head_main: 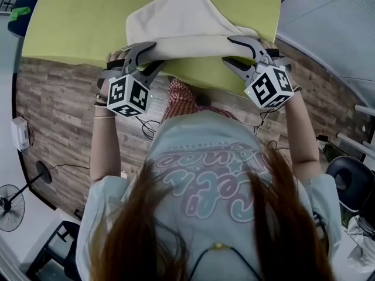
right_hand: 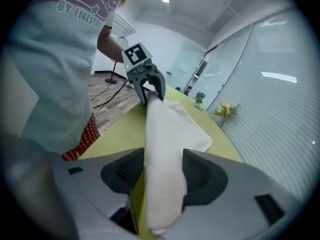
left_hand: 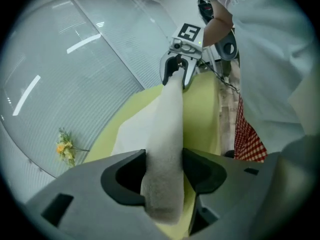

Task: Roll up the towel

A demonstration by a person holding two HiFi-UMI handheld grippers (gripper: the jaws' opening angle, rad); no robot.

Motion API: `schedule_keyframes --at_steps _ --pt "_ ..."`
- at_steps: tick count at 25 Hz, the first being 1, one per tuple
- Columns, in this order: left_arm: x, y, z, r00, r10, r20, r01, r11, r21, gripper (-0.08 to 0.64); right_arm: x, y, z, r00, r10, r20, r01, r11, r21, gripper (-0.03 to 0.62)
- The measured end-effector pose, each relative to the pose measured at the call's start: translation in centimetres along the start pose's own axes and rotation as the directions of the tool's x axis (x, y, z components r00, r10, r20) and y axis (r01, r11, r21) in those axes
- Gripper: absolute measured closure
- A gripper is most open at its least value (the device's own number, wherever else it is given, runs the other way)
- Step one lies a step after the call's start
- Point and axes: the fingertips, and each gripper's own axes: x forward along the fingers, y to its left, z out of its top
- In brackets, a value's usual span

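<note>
Standing at the near edge of a yellow-green table (head_main: 76, 22), a person in a pale printed T-shirt (head_main: 205, 174) holds both grey two-jaw tools over a cream-white terry towel (head_main: 181, 16). The towel's near part is rolled into a thick tube lying along the table edge. The left gripper (head_main: 158, 52) straddles the roll's left end. Its fingers are spread wide, and the roll fills the gap between them (left_hand: 164, 171) without looking squeezed. The right gripper (head_main: 227, 50) straddles the right end the same way, fingers wide apart on either side of the cloth (right_hand: 164, 169), which touches the right pad. Beyond the roll, the unrolled part of the towel lies flat on the table, tapering to a rounded corner. Farther off, a small sprig of yellow flowers (left_hand: 64, 148) sits at the table's far edge, against a glass wall with pale blinds (left_hand: 75, 59).
</note>
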Motion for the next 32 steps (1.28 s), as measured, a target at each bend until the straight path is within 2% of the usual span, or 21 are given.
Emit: schedule_keyframes --at_steps 4,6,11,14,18,25,27,29,32 --pt "-0.8 0.5 -0.6 1.000 -0.002 -0.019 0.002 1.000 -0.021 0.334 -0.5 0.6 -2.4 0.999 0.016 -0.039 -0.017 0.999 -0.029 0.370" --pt "-1.4 0.8 -1.3 0.999 0.000 -0.050 -0.001 1.000 -0.021 0.334 -0.5 0.5 -2.6 1.000 -0.009 -0.024 0.008 0.999 -0.033 0.407" --pt "-1.5 0.9 -4.1 0.993 -0.015 -0.120 0.014 1.000 -0.013 0.335 -0.1 -0.3 -2.7 0.998 -0.069 0.004 0.069 0.998 -0.004 0.430" --pt "-1.2 1.2 -4.1 0.992 0.003 -0.127 -0.008 0.999 -0.034 0.390 0.0 -0.4 -2.6 0.996 -0.085 -0.005 0.085 0.996 -0.009 0.469" --pt "-2.4 0.6 -3.3 0.997 0.025 -0.076 -0.031 0.996 -0.083 0.447 -1.6 0.1 -2.1 0.995 -0.102 0.015 0.102 0.995 0.005 0.500" --pt "-4.1 -3.1 -2.4 0.999 -0.043 -0.025 0.038 0.984 -0.176 0.449 -3.8 4.0 -2.2 0.999 -0.009 0.037 0.008 0.999 0.039 0.499" --pt "-3.9 -2.6 -2.7 0.997 -0.076 0.000 0.074 0.968 -0.239 0.448 -3.4 3.3 -2.1 0.998 0.023 0.054 -0.028 0.995 0.095 0.499" --pt "-3.7 -2.0 -2.9 0.991 -0.135 0.016 0.133 0.942 -0.309 0.448 -3.0 2.5 -2.1 0.994 0.088 0.067 -0.098 0.978 0.184 0.497" --pt "-3.4 -1.0 -3.1 0.978 -0.206 0.006 0.196 0.922 -0.333 0.446 -2.4 0.8 -2.2 0.986 0.138 0.098 -0.162 0.938 0.308 0.480"
